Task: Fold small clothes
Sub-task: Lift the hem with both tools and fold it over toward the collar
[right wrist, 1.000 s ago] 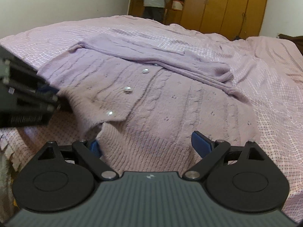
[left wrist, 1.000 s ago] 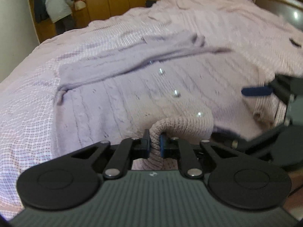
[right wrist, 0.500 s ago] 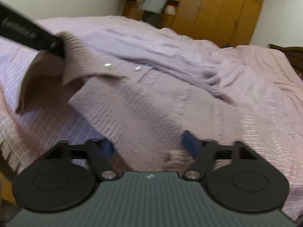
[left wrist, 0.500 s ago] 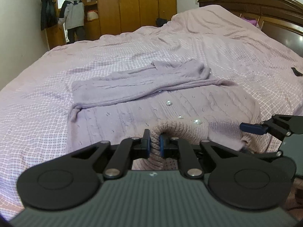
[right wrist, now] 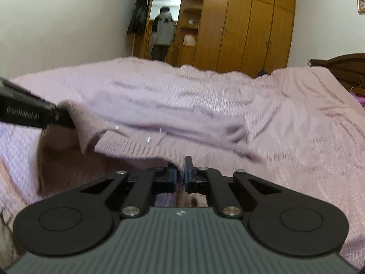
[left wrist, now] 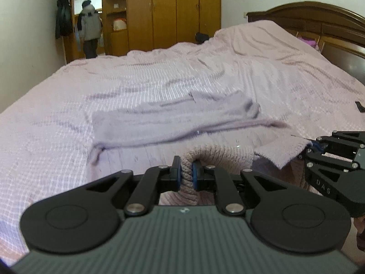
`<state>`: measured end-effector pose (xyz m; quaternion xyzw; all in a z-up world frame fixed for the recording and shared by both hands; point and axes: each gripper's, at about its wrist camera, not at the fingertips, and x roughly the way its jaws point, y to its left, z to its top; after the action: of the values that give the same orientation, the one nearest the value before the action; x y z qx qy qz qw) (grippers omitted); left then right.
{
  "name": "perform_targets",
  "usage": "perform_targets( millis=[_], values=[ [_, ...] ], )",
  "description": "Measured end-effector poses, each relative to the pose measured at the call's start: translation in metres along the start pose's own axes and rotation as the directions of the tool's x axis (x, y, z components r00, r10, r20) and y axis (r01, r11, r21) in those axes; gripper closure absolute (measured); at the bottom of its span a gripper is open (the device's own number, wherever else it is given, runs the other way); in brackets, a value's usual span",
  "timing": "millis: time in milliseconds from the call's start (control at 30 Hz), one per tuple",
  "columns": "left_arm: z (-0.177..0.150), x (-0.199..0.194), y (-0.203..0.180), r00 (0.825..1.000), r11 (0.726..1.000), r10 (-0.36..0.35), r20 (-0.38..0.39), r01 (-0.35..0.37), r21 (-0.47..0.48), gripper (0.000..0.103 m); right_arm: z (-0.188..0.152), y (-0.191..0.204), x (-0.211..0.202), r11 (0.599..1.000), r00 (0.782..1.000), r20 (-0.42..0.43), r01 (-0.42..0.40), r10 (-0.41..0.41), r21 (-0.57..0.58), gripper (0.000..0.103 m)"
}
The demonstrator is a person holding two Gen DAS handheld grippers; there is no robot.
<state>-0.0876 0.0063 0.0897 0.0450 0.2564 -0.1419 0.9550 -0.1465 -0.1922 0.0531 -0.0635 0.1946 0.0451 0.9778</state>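
Note:
A lilac knitted cardigan [left wrist: 159, 127] with small shiny buttons lies on the bed, its sleeves folded across the top. My left gripper [left wrist: 187, 171] is shut on the ribbed hem at the near left. My right gripper [right wrist: 181, 170] is shut on the hem at the near right, and it also shows at the right of the left wrist view [left wrist: 312, 147]. Both hold the near edge lifted off the bed, so the cardigan [right wrist: 173, 116] sags between them. The left gripper also shows at the left of the right wrist view [right wrist: 68, 119].
The pink checked bedspread [left wrist: 57, 114] covers the whole bed. A dark wooden headboard [left wrist: 319, 22] stands at the far right. Wooden wardrobes [left wrist: 173, 11] line the far wall, with a person [left wrist: 90, 29] standing by them. A small dark object [left wrist: 360, 106] lies at the right.
My right gripper has shut on the hem; it was open before. Both grippers have raised the near edge of the cardigan off the bed.

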Motion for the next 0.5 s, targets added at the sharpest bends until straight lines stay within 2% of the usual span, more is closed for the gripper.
perform_targets(
  millis=[233, 500],
  values=[
    [0.043, 0.014, 0.009, 0.998, 1.000, 0.019, 0.063, -0.019, -0.010, 0.091, 0.046, -0.016, 0.020, 0.999, 0.998, 0.053, -0.020, 0.018, 0.049, 0.098],
    [0.094, 0.052, 0.027, 0.991, 0.999, 0.053, 0.124, -0.052, -0.008, 0.091, 0.102, -0.030, 0.069, 0.999, 0.992, 0.123, -0.023, 0.017, 0.044, 0.098]
  ],
)
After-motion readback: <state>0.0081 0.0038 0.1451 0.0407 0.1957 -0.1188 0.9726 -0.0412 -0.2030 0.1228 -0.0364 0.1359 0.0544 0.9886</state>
